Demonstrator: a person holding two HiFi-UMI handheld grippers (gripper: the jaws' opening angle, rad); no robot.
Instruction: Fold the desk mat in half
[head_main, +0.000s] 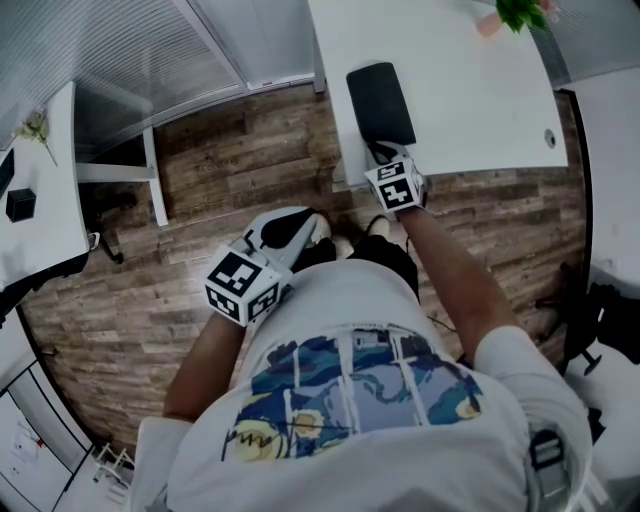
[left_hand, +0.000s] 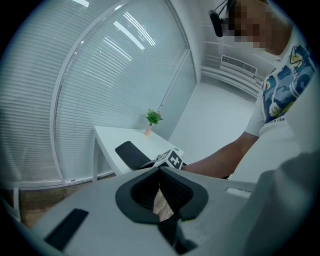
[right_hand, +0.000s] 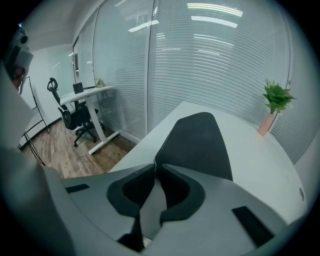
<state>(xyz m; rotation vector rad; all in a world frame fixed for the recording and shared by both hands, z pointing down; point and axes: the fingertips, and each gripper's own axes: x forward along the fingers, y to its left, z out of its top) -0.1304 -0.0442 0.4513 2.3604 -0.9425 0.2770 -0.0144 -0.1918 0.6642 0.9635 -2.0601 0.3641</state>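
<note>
The dark desk mat (head_main: 380, 100) lies as a narrow strip near the left edge of the white desk (head_main: 470, 90), one short end pointing at me. My right gripper (head_main: 385, 152) hovers over that near end. In the right gripper view the mat (right_hand: 197, 142) runs away from the right gripper (right_hand: 156, 167), whose jaws stand a narrow slit apart with the mat's near corner at the tips. My left gripper (head_main: 318, 228) is off the desk, over the floor by my body. Seen in its own view, the left gripper (left_hand: 160, 167) is shut with nothing in it, and the mat (left_hand: 131, 154) is far ahead.
A small potted plant (head_main: 515, 12) stands at the desk's far end. A second desk (head_main: 35, 200) with a dark box (head_main: 20, 203) is at the left. Wooden floor (head_main: 120, 300) lies between them. An office chair (right_hand: 75, 117) stands by the glass wall.
</note>
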